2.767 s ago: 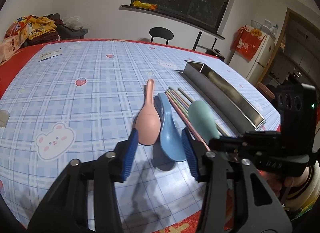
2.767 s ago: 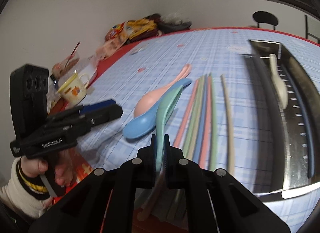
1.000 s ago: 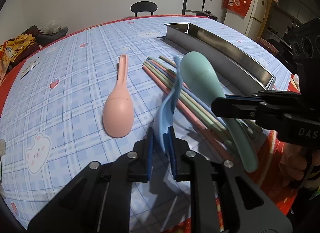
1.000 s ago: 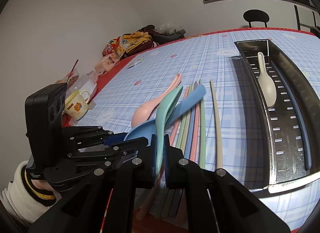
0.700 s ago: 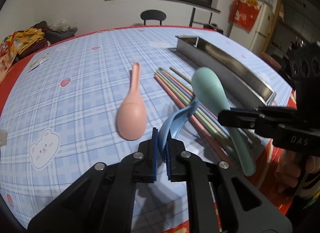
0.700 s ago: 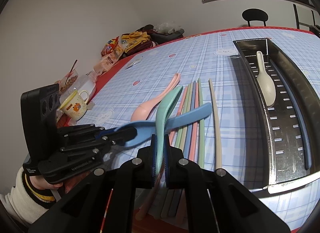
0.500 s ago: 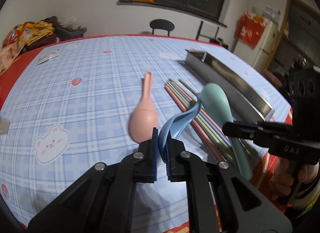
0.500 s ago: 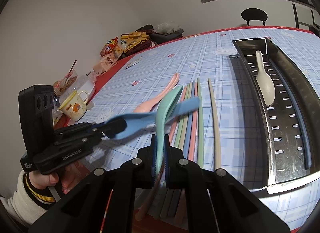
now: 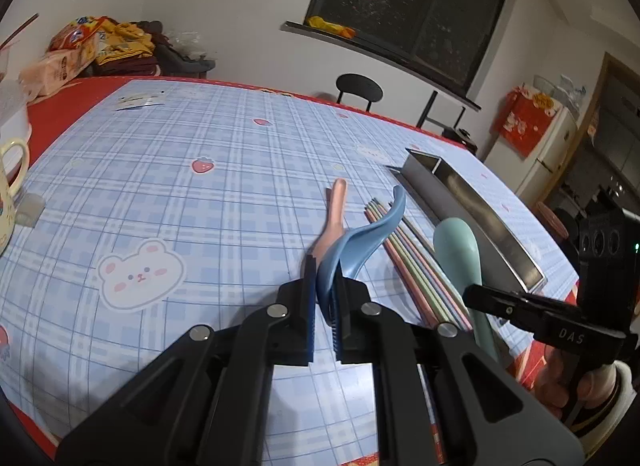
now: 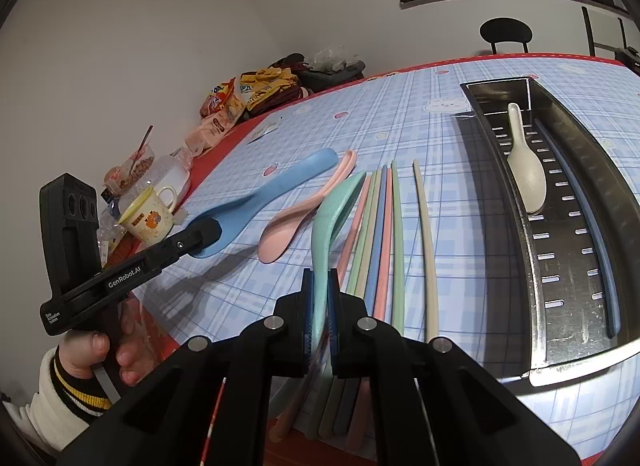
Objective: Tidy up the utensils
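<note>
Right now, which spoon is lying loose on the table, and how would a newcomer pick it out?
Find the long steel tray on the checked tablecloth, then the row of coloured chopsticks beside it. On their far side from the tray lies the pink spoon, the only spoon on the cloth; the blue and green ones are each clamped in a gripper.

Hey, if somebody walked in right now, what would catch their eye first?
Two spoons held in the air: the left gripper clamps a blue spoon, the right gripper a green spoon. Below them a pink spoon and pastel chopsticks lie on the checked tablecloth, beside a steel tray holding a white spoon.
</note>
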Demonstrator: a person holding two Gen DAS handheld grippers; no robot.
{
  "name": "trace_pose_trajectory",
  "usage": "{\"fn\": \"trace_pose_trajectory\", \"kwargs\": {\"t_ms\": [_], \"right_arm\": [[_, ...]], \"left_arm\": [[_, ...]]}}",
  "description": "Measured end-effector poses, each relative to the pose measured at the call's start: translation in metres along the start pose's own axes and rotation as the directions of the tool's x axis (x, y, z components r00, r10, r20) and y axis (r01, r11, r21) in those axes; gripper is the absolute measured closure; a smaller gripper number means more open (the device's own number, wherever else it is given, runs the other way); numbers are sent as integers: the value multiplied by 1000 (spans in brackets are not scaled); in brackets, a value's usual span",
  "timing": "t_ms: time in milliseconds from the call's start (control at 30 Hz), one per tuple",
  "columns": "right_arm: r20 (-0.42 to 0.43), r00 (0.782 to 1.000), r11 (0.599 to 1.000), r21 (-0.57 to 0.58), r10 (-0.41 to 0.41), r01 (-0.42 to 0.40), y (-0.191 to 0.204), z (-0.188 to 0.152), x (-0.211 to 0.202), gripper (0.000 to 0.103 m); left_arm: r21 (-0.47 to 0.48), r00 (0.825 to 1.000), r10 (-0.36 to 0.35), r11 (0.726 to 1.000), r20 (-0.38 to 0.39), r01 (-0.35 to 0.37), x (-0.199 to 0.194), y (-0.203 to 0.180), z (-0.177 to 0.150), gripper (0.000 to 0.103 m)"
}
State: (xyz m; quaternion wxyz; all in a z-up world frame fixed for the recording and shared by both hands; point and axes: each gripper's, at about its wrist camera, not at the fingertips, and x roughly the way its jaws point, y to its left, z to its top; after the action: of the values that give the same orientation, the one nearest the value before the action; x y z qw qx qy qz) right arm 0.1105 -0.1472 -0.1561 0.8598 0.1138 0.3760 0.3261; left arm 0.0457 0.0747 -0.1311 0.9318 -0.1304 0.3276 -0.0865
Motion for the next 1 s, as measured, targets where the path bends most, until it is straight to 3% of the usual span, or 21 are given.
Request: {"fn": "trace_pose_trajectory", "kwargs": {"t_ms": [200,400,667,800,1000], "right_arm": [[7,1000,1000,10,29,-29,-3,2,-4,96],[9,995,994,37,99,-99,-13,10,-19,96],[66,998,995,-95,20,-13,-44,48,-56,96],[95,993,993,-93,-69,78,-84,70,-59,96],[63,995,996,-38,-78,80,-127,67,-53,96]], "left_arm": [[-25,999,30,999,11,-30,-2,1,4,93],[-15,999,8,1000,37,-8,-8,-15,19,93],[-23,998,-41,999,44,42,9,-59,43,93],[-29,996,-78,996,33,79,25,-91,49,93],[26,995,-104,994,4,104,58,-147,57,93]]}}
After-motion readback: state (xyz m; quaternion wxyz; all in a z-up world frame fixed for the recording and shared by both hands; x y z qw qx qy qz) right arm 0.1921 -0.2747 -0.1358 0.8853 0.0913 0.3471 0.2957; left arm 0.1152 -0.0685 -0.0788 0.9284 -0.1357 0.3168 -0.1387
